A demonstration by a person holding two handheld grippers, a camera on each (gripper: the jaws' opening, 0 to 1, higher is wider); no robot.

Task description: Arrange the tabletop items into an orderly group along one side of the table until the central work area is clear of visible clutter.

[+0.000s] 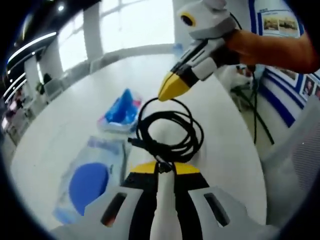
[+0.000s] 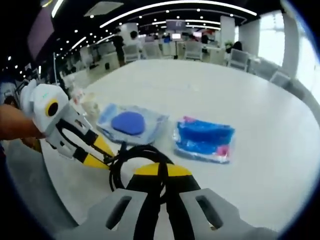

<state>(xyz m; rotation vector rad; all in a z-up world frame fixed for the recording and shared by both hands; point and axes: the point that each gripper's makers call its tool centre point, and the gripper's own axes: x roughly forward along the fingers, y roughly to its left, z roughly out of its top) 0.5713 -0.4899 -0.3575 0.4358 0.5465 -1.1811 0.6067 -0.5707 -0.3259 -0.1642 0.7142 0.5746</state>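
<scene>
Nearest in the left gripper view, the left gripper (image 1: 165, 169) has its yellow-tipped jaws pressed together on the near edge of the coiled black cable (image 1: 170, 131), pinching a strand. In the right gripper view, the right gripper (image 2: 161, 171) has its jaws drawn close, with the cable just at and behind the tips; I cannot tell whether they grip it. Judging by this, the tidying is at an early stage: the cable lies near the table (image 2: 210, 90) edge, but both grippers are busy with it and nothing looks finally placed. Just beyond the cable lie two plastic packets, close to each other but apart: one with a blue round pad (image 2: 129, 122), one with blue and pink contents (image 2: 204, 140). Both sit toward the middle and probably remain to be moved. Far off stand chairs (image 2: 240, 57) and windows
</scene>
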